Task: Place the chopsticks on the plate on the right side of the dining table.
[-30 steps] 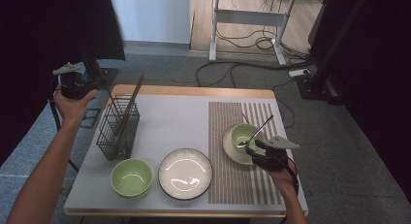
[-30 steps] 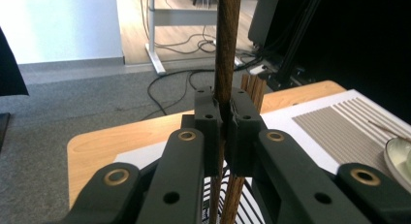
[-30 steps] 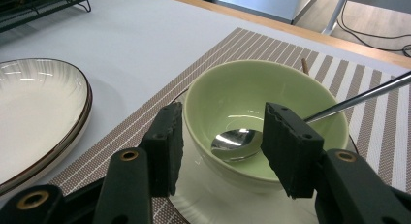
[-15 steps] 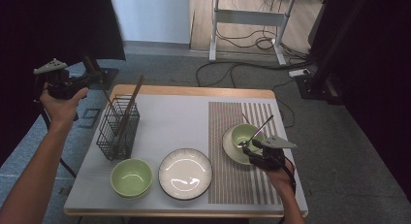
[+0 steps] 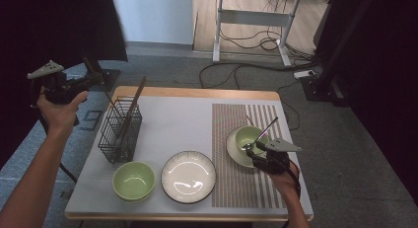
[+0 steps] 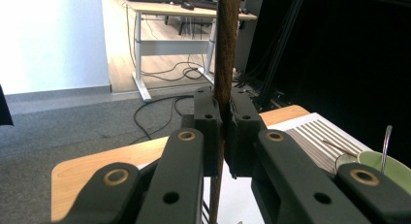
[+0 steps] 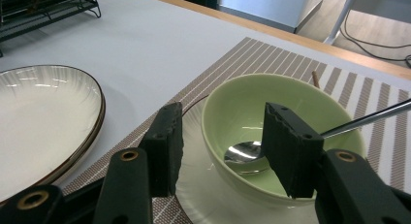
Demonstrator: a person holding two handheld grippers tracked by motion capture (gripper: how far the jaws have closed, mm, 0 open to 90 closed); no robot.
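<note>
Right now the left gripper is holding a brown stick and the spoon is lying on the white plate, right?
Not quite. The left gripper does hold the brown stick, but the spoon lies in the green bowl on the striped mat, as the right gripper view shows.

An office or lab set up for recording: grey carpet [image 5: 162, 70], a height-adjustable desk [image 5: 256, 20] with loose cables [image 5: 236, 72] beneath it, black curtains [image 5: 379, 65] around, and a small wooden-edged counter [image 5: 197, 93] laid with tableware.

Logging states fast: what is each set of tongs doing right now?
Left tongs: closed on a brown wooden stick.
Right tongs: open around the green bowl's near rim.
</note>
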